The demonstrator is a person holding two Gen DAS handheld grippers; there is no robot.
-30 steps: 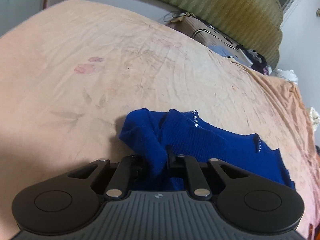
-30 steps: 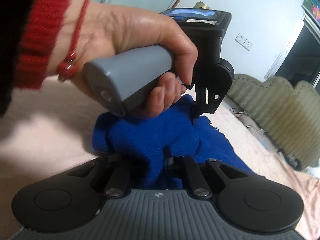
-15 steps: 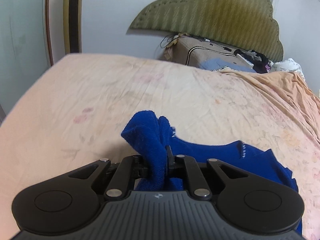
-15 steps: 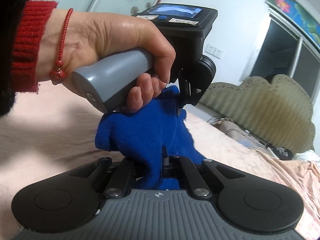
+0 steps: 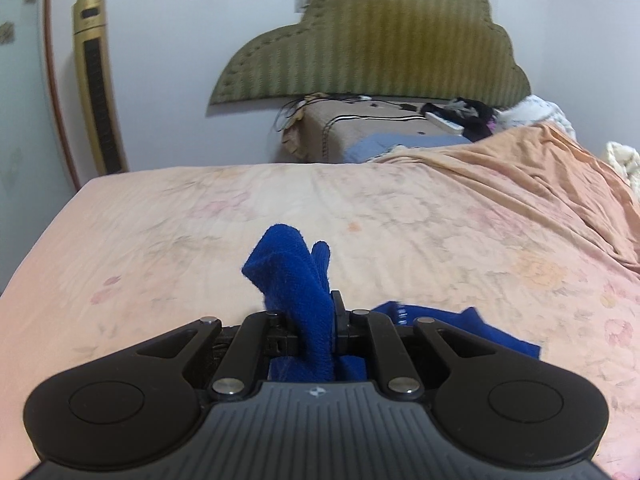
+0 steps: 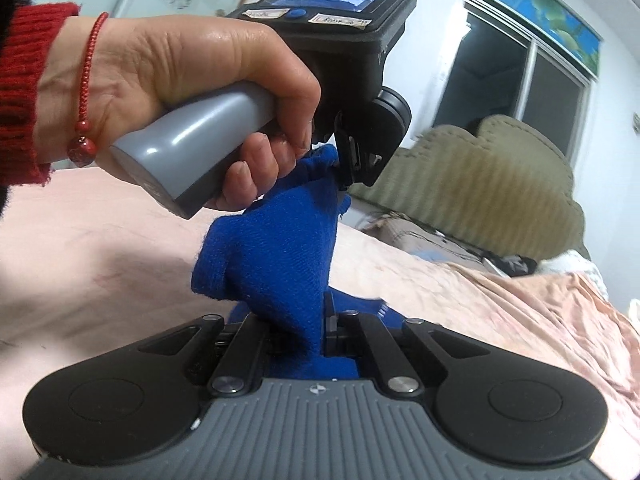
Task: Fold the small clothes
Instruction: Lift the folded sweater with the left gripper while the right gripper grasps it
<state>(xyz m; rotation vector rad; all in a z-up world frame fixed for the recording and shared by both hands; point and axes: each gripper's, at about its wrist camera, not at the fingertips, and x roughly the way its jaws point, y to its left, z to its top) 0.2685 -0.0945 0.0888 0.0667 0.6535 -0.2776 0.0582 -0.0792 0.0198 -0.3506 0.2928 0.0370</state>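
Observation:
A small blue knit garment (image 5: 296,280) is lifted off the peach bedsheet (image 5: 440,220). My left gripper (image 5: 310,320) is shut on one bunched edge of it; the rest trails down to the right onto the sheet. My right gripper (image 6: 304,332) is shut on another part of the same blue garment (image 6: 280,256). In the right wrist view the left gripper (image 6: 344,160), held by a hand with a red cuff, pinches the garment's upper end just above and ahead of my right gripper.
A green padded headboard (image 5: 380,48) stands at the far end. A brown bedside unit (image 5: 360,128) with cables and clutter sits before it. A gold tower fan (image 5: 98,84) stands at the left wall. The sheet rises in a rumpled mound (image 5: 540,168) on the right.
Both grippers have risen from the bed with the blue garment held between them. More of the garment hangs off the sheet, and the headboard and wall have come into view.

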